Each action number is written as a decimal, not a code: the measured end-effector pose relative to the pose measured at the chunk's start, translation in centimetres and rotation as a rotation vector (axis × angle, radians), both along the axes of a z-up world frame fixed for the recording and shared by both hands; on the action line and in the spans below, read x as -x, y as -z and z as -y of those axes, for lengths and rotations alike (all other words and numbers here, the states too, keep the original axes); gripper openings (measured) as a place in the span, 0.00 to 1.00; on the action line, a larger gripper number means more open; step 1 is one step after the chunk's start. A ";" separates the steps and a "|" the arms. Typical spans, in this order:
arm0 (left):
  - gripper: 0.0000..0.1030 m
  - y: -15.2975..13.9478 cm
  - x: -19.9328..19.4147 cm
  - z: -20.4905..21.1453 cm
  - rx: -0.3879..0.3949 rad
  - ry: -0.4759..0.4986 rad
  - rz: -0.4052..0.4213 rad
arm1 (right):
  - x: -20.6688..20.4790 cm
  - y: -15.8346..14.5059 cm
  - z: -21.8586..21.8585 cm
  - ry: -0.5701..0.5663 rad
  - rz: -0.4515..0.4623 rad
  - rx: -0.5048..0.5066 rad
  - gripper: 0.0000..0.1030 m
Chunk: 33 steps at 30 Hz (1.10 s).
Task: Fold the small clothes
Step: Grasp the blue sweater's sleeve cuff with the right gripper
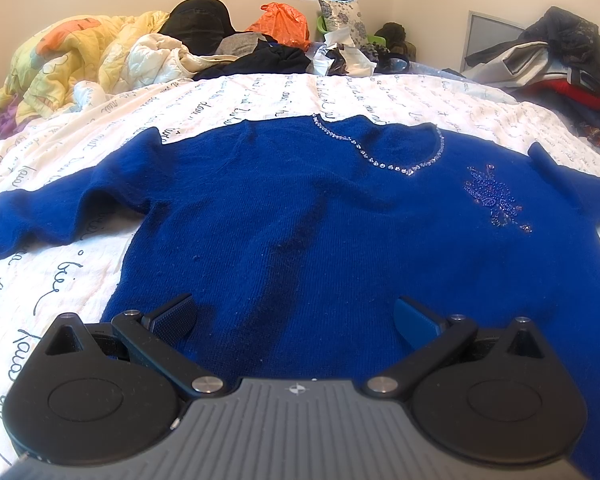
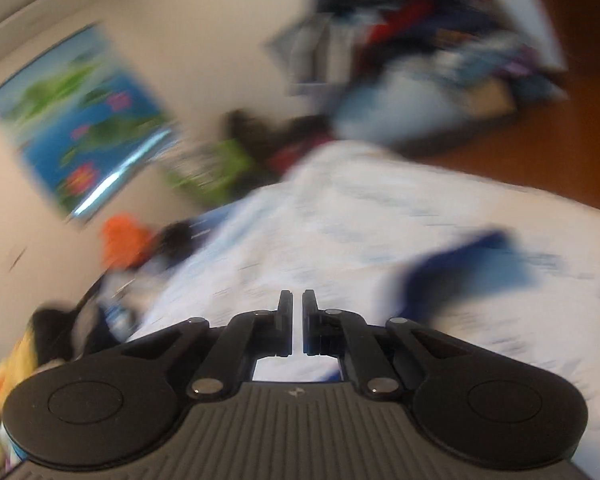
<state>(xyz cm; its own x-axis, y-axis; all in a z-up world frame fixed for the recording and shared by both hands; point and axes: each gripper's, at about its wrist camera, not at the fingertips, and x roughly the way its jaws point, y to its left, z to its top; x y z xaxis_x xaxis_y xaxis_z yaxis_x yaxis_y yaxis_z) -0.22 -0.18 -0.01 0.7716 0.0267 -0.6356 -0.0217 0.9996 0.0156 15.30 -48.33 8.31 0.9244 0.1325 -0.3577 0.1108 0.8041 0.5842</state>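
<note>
On the bed (image 1: 260, 92), upon a white quilt printed with script, a blue knitted sweater (image 1: 340, 232) is laid flat, front side up, with its neckline toward 12 o'clock and a sleeve extended toward 9 o'clock and another toward 3 o'clock. A beaded trim (image 1: 380, 160) is noted along the collar and a beaded motif (image 1: 496, 200) at about 2 o'clock on the chest. The left gripper (image 1: 296, 320) is held low over the hem area at 6 o'clock, its jaws spread wide apart with nothing between them. The right gripper (image 2: 297, 320) is seen in a heavily blurred view; its jaws are nearly together, with only a narrow slit between them and nothing held, and a blue sleeve end (image 2: 460, 264) is made out at 2 o'clock from it. The garment is judged soft, light and limp, likely to sag and stretch if lifted by one point. A hold at a hem corner or the sleeve cuff is advised; the beadwork is judged fragile and is best avoided.
</note>
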 end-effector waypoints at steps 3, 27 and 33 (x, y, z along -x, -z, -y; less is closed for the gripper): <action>1.00 0.0 0.0 0.0 0.000 0.001 0.000 | -0.1 -2.1 -11.8 -0.299 0.075 0.026 0.05; 1.00 -3.3 -2.7 3.4 0.138 0.060 -0.017 | 1.0 9.8 16.9 0.360 -0.243 -0.474 0.55; 1.00 -3.6 -2.7 3.7 0.059 0.079 0.008 | -2.3 11.8 15.5 0.349 -0.263 -0.453 0.10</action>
<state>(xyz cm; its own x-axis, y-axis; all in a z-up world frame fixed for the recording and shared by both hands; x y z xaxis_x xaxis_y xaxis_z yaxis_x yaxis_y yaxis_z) 2.48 -3.88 3.58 0.7751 -0.0718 -0.6277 0.0573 0.9974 -0.0434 17.59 -63.87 -3.49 0.8293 0.0302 -0.5580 0.5084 0.3739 0.7758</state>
